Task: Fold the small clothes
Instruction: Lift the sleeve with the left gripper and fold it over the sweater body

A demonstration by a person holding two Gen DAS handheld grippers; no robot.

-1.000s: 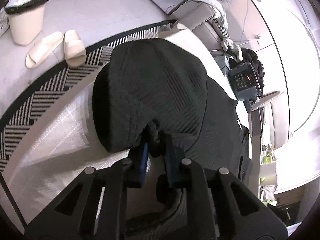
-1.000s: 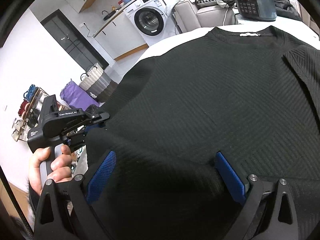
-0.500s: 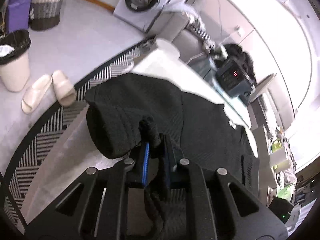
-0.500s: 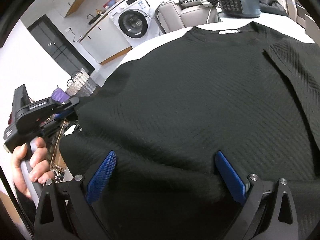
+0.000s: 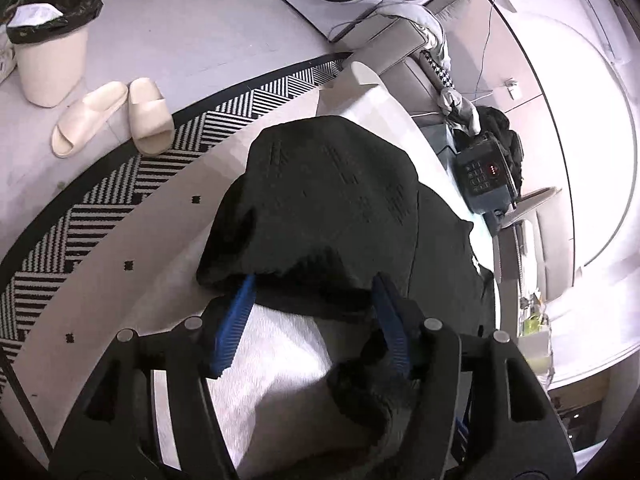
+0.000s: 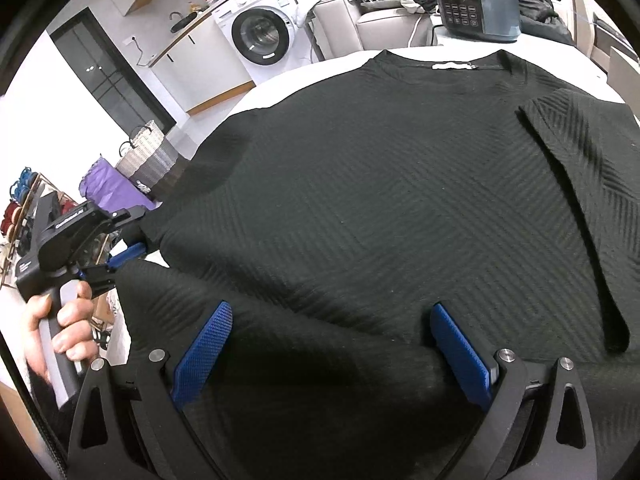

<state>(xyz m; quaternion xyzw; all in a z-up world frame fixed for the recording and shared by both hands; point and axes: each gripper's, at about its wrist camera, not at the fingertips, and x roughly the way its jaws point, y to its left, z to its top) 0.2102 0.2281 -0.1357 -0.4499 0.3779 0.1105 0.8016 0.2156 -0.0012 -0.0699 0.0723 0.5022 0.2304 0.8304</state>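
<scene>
A black textured top (image 6: 380,184) lies spread on a white round table (image 6: 304,74), neck at the far side, its right sleeve (image 6: 580,184) folded inward. Its left sleeve (image 5: 328,196) is folded over in a bulge in the left wrist view. My left gripper (image 5: 312,292) is open, its blue pads either side of the sleeve's edge, and it shows at the left of the right wrist view (image 6: 120,256). My right gripper (image 6: 332,320) is open, its fingers spread over the near hem, which bunches between them.
A dark appliance with a keypad (image 6: 476,8) stands at the table's far edge. On the floor are slippers (image 5: 112,116), a bin (image 5: 52,52), a striped rug (image 5: 80,208) and a washing machine (image 6: 260,36). A sofa (image 6: 360,12) is behind.
My left gripper has opened and let go of the sleeve fabric it pinched; the sleeve now rests folded over. My right gripper stays open over the hem.
</scene>
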